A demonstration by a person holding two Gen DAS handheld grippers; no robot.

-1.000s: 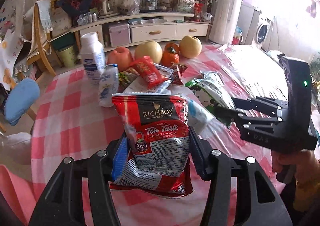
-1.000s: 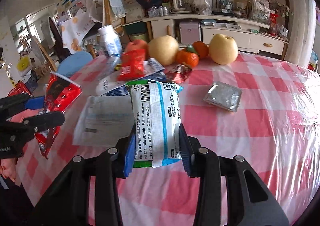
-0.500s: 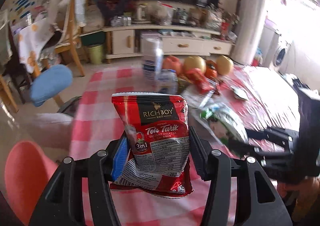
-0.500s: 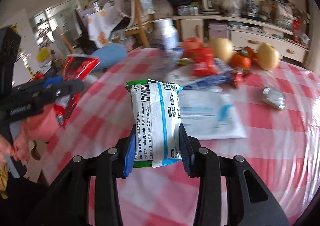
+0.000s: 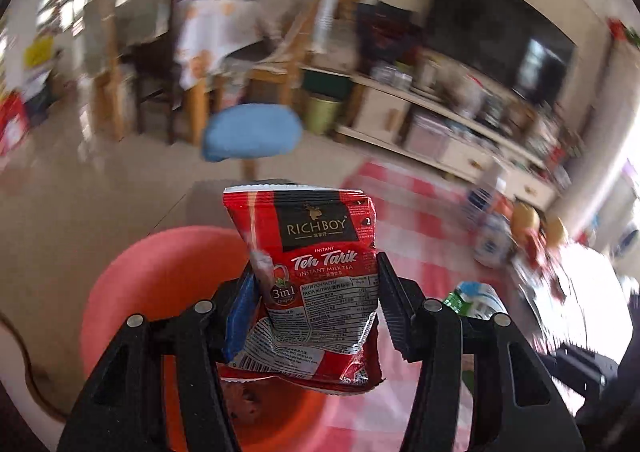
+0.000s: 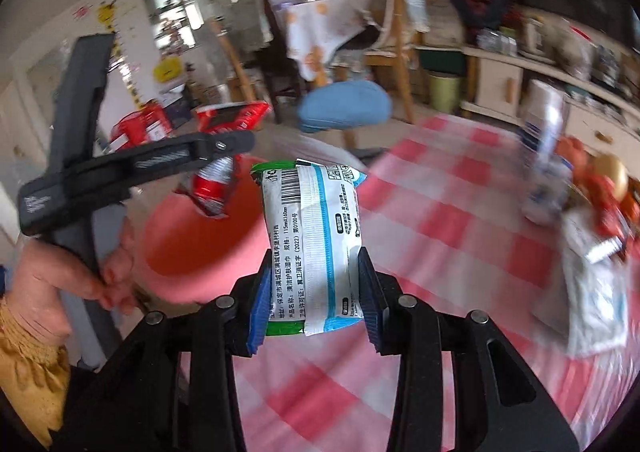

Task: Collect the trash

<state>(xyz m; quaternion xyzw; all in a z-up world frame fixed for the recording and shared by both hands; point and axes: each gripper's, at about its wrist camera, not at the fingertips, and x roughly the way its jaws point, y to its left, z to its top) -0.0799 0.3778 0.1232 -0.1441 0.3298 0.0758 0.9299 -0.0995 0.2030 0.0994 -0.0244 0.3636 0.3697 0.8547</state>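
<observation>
My left gripper [image 5: 316,308] is shut on a red Richboy Teh Tarik packet [image 5: 316,272] and holds it above a pink bin [image 5: 160,292] beside the table. In the right wrist view the left gripper [image 6: 224,155] and its red packet [image 6: 212,183] hang over the pink bin [image 6: 192,252]. My right gripper [image 6: 316,292] is shut on a white, blue and green wet-wipe packet [image 6: 312,244], held over the table's left edge next to the bin. The wipe packet's end also shows in the left wrist view [image 5: 476,300].
The table has a red-and-white checked cloth [image 6: 440,236]. At its far right, blurred, stand a white bottle [image 6: 544,155], fruit [image 6: 612,175] and more wrappers [image 6: 592,272]. A blue-seated stool [image 6: 344,107] and wooden chairs stand on the floor beyond.
Both grippers have swung left, away from the pile on the table. The left one with the red packet has moved from over the table to above the pink bin. Both grips are unchanged.
</observation>
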